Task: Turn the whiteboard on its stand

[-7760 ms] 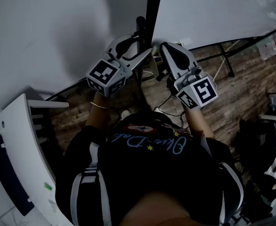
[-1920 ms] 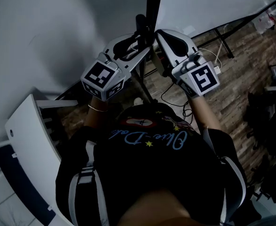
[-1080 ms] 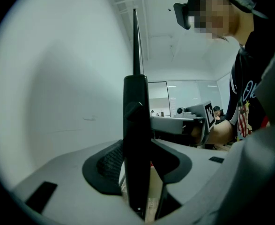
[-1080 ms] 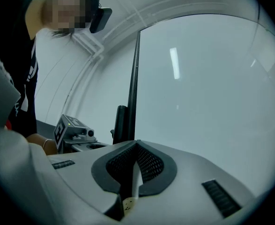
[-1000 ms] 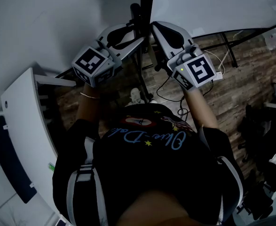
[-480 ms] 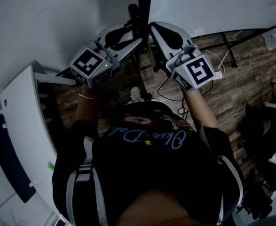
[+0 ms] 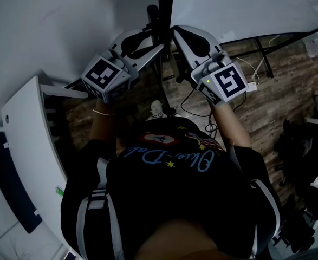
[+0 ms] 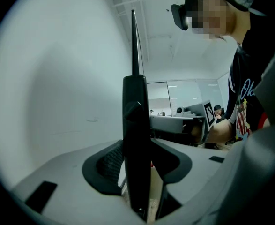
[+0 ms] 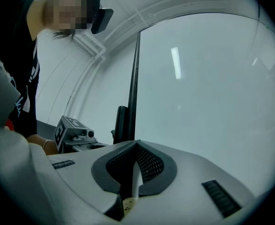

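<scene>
**Dim room, plank floor**

A plain pale wall [image 7: 39,26] fills the left side. Below it lies a brown wood-plank floor [image 7: 278,107] with loose cables [image 7: 252,72] on it. A curved white furniture panel [image 7: 23,145] stands at the left, and dark clutter [image 7: 302,145] sits at the right.
</scene>
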A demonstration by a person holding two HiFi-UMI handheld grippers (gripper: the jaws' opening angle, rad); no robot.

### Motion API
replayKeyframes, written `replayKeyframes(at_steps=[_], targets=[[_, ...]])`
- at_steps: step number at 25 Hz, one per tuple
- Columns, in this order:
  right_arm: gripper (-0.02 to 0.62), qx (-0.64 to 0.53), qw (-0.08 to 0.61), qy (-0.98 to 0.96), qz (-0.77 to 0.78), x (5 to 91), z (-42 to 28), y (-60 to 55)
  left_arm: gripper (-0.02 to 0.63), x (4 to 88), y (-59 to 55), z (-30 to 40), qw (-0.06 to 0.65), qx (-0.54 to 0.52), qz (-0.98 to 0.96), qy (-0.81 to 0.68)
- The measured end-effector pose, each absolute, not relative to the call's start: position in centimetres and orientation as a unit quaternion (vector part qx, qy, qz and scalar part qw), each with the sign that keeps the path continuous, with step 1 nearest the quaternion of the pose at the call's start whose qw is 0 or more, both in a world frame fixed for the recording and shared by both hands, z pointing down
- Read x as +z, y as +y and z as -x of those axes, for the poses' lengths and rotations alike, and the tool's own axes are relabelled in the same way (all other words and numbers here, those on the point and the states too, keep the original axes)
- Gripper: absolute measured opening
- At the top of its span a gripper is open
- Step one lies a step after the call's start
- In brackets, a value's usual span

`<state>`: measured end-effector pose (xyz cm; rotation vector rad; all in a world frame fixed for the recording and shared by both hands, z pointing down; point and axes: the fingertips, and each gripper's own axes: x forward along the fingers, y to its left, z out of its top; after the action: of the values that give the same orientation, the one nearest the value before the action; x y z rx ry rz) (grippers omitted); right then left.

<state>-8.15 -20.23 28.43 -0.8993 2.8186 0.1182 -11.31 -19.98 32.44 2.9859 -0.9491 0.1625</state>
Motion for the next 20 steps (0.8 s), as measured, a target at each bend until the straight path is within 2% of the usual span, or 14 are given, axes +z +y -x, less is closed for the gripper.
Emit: replayKeyframes(at_steps=[13, 20], targets=[[0.018, 0.043, 0.094, 0.948, 0.301, 28.0, 7.9, -19.5, 0.196, 32.5, -19.4, 11.7, -0.037, 0.070, -0.936, -0.343], [0.018, 0.043, 0.096, 0.951, 0.292, 28.1, 7.7, -18.6, 0.149, 32.6, -18.5, 12.2, -0.056, 0.084, -0.922, -0.373]])
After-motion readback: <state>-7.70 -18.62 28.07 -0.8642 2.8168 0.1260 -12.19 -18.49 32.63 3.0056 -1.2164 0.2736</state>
